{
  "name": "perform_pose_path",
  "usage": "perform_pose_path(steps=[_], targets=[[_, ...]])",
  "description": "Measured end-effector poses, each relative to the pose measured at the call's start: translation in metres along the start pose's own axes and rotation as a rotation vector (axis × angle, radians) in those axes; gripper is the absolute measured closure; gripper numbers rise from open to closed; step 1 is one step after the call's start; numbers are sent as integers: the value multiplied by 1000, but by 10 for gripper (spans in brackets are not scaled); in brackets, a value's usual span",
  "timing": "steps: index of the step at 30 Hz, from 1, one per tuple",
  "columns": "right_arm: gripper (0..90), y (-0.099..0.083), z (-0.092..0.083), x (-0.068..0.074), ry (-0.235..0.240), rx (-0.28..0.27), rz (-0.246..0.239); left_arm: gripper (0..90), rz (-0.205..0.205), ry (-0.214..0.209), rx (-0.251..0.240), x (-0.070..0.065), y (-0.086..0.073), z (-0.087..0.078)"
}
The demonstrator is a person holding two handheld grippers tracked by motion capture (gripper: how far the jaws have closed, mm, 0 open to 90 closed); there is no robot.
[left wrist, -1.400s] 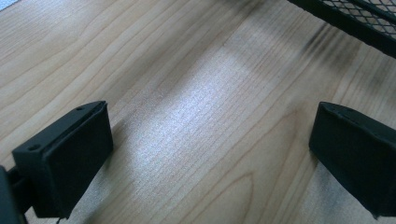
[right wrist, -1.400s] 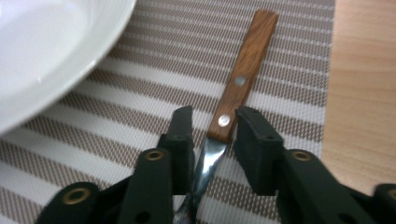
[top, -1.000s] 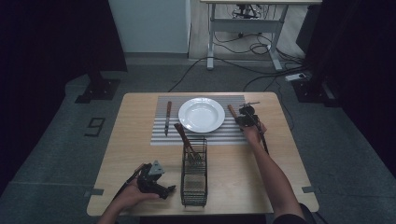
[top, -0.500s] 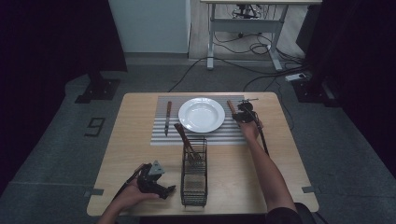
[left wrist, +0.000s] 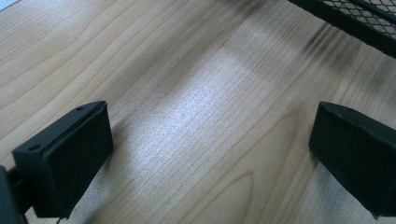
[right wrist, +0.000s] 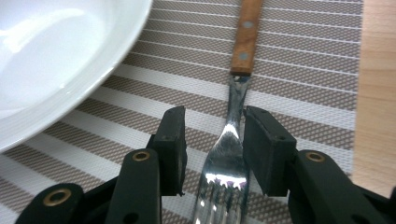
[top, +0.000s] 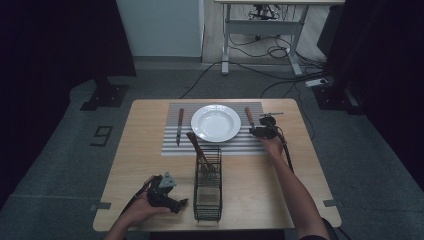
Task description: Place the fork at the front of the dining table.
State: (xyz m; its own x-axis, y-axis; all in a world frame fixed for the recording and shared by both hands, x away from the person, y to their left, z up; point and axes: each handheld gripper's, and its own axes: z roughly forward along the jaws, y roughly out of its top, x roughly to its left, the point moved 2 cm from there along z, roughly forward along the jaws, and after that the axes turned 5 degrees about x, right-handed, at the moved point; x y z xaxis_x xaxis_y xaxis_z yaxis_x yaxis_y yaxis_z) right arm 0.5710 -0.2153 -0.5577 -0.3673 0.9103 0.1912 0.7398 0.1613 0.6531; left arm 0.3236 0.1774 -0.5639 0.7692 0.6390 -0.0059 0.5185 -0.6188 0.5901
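**Fork beside the plate, between the right jaws**

The wooden-handled steel fork lay flat on the grey-and-white striped placemat, just right of the round white plate. Its long axis ran away from the person, handle far, tines near. The right gripper straddled its neck, jaws narrowly apart and seemingly not quite touching it. The left gripper gaped wide over the bare wooden table, beside the black wire cutlery basket.

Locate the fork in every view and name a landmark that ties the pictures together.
High view: fork right of the white plate, by the right gripper.
Left gripper view: not in it.
Right gripper view: centre, lying between the open jaws.
Shared landmark: the plate on the striped placemat.
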Motion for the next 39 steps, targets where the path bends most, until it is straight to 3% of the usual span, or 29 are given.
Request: perform_pose_path(steps=[23, 28, 34, 39], targets=[[515, -1, -2, 2, 38, -18, 6, 0, -1, 1, -1, 0, 0, 0], [468, 4, -12, 2, 21, -66, 12, 0, 0, 1, 0, 0, 0, 0], [413, 9, -27, 8, 42, -78, 2, 0, 0, 1, 0, 0, 0, 0], [406, 5, -44, 20, 32, -108, -56, 0, -1, 1, 0, 0, 0, 0]])
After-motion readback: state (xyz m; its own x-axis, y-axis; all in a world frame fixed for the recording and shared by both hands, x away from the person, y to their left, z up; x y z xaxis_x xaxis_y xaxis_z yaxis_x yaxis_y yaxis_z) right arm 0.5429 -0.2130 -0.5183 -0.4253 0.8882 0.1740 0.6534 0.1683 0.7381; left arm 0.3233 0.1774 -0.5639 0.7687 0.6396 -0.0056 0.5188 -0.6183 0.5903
